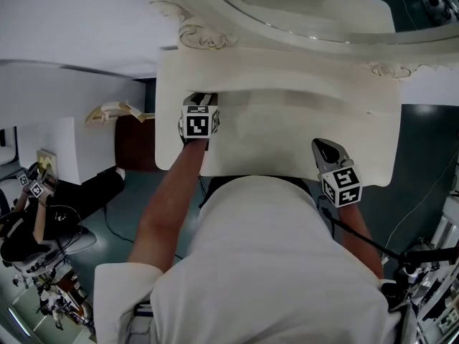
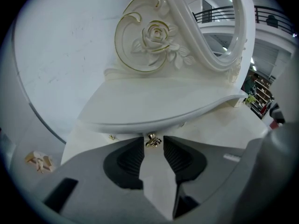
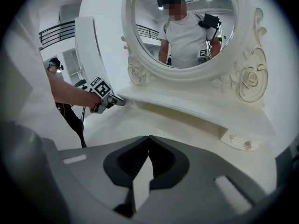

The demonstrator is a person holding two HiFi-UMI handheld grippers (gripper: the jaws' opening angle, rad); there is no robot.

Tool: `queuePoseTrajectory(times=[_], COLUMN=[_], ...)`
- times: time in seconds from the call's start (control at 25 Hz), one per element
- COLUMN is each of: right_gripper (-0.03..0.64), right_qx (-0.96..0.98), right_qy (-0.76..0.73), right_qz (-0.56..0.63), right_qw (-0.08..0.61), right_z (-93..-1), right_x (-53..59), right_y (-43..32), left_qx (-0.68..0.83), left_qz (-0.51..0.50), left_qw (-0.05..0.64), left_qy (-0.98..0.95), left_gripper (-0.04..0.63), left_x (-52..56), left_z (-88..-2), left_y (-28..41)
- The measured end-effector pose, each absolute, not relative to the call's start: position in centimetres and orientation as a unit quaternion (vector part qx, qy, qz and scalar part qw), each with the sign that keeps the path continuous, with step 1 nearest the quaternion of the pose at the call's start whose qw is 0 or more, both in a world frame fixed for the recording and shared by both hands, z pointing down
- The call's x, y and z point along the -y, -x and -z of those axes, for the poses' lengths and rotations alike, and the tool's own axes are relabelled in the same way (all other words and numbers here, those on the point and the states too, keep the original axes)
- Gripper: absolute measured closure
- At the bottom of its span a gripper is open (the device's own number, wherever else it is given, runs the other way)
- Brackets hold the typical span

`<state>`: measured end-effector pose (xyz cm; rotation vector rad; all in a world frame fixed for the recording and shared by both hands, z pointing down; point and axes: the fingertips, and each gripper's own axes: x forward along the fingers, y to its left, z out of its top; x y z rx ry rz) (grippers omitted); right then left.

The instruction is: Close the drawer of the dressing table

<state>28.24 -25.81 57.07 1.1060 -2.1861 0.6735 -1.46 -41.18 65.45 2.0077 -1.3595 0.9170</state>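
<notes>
The white dressing table (image 1: 287, 138) has a carved oval mirror (image 1: 308, 20) and a raised shelf along its back. My left gripper (image 1: 202, 97) reaches under the left end of that shelf. In the left gripper view a small brass drawer knob (image 2: 152, 141) sits between the open jaws of my left gripper (image 2: 153, 147), and the pads stand clear of it. The drawer front behind the knob lies tucked under the shelf edge (image 2: 154, 118). My right gripper (image 1: 321, 145) hovers over the tabletop near its front right, shut with nothing in it (image 3: 148, 139).
A second small drawer front with a knob (image 3: 246, 145) sits under the shelf's right end. Another person (image 1: 32, 221) stands by the floor at the left, next to a dark chair (image 1: 133, 145). Cables and stands (image 1: 430, 271) crowd the right floor.
</notes>
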Motion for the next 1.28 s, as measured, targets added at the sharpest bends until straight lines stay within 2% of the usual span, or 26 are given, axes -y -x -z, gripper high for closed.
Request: queuePoseTrajectory(times=[0.4, 0.92, 1.28], right_gripper=[0.615, 0.615, 0.615], right_qx=[0.82, 0.821, 0.818], right_qy=[-0.427, -0.44, -0.454], right_qz=[-0.242, -0.223, -0.207], right_qw=[0.294, 0.288, 0.287], right_z=[-56.4, -55.1, -54.2], right_x=[22.8, 17.2, 12.6], right_y=[-25.7, -18.8, -14.2], left_qx=[0.492, 0.465, 0.411], left_qz=[-0.324, -0.284, -0.248], left_qw=[0.262, 0.251, 0.262], left_qy=[-0.764, -0.8, -0.837], left_gripper=[0.466, 0.594, 0.594], left_x=[37.9, 29.4, 21.9], left_z=[-63.7, -59.6, -56.9], left_y=[2.9, 7.7, 9.7])
